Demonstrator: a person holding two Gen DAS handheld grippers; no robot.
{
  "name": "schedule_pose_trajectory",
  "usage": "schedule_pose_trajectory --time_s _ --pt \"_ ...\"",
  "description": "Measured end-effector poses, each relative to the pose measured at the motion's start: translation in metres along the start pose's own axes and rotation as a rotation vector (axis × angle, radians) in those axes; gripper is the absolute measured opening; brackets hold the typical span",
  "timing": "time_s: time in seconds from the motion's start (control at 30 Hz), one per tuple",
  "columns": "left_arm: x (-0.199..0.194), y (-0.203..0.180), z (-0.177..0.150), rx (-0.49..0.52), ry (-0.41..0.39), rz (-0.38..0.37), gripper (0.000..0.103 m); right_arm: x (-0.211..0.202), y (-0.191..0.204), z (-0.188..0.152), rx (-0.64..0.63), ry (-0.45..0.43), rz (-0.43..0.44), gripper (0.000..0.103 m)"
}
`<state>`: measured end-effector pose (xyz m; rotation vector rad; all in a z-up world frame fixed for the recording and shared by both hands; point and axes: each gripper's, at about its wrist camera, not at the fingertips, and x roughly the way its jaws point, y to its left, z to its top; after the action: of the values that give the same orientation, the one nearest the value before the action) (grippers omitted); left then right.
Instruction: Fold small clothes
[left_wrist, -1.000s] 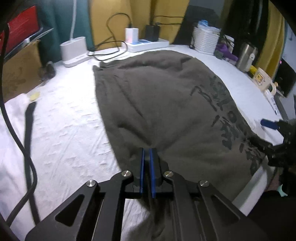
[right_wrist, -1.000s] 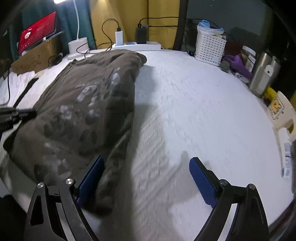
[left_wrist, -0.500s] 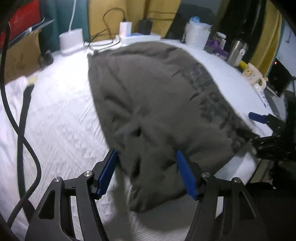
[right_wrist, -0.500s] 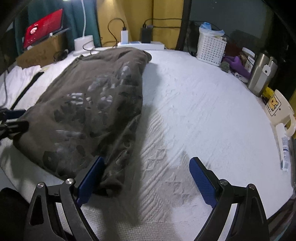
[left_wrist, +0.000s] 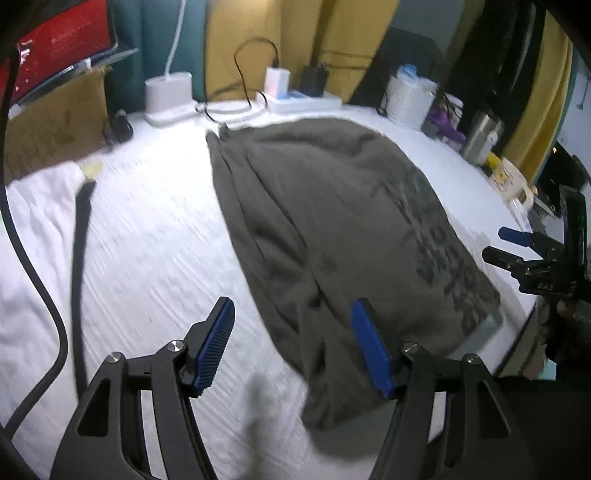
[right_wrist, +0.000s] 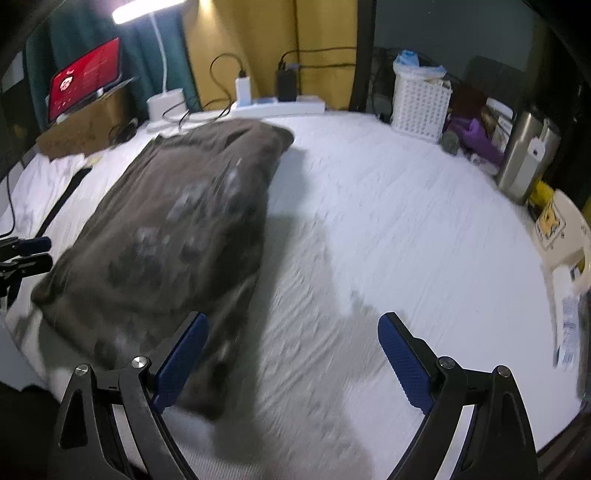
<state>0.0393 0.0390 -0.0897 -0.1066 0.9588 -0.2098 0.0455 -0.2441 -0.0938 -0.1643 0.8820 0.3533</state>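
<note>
A: Left wrist view first. What lies on the bed?

B: A grey-brown folded cloth garment with dark printed lettering (left_wrist: 332, 229) lies on the white textured bedcover (left_wrist: 155, 236), running from the far edge toward the near edge. The near end is bunched and sits close to the near edge.

A: Left claw?

B: The left claw (left_wrist: 295, 343) has just been opening; its blue pads (left_wrist: 218, 339) stand wide apart. The garment's near end lies below, between them, but neither pad presses on it. Nothing gripped.

A: Anything else there?

B: A black strap (left_wrist: 79, 280) lies on the cover toward the left edge. A white power strip with chargers (left_wrist: 303, 99) sits at the far edge. The right claw (left_wrist: 517, 243) shows at the right edge of the bed, just beside the garment's lettered side.

A: Right wrist view?

B: The garment (right_wrist: 177, 229) fills the left half of the bed; the picture is blurred. The right claw (right_wrist: 291, 354) gapes wide, its left blue pad (right_wrist: 181, 358) over the garment's near corner, its right pad over bare bedcover (right_wrist: 406, 221). No grip that I can see.

A: Surroundings?

B: A white lattice plastic basket (right_wrist: 421, 103) and a steel tumbler (right_wrist: 524, 155) stand at the far right corner. The left claw (right_wrist: 26, 251) peeks in at the left edge.
</note>
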Motion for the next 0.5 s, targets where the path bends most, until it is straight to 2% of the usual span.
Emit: schedule_pose_trajectory --time_s 0.1,0.2,0.5 --pt "0.007 0.006 0.016 -0.005 -0.007 0.016 0.066 0.008 -0.006 0.022 0.031 -0.005 -0.008 0.094" --pt "0.017 0.01 0.031 -0.017 -0.011 0.021 0.066 0.016 -0.01 0.046 0.057 -0.025 -0.078 0.094" --pt "0.05 0.014 0.067 -0.059 -0.018 0.012 0.066 0.055 -0.025 0.115 0.086 -0.064 0.018 0.094"
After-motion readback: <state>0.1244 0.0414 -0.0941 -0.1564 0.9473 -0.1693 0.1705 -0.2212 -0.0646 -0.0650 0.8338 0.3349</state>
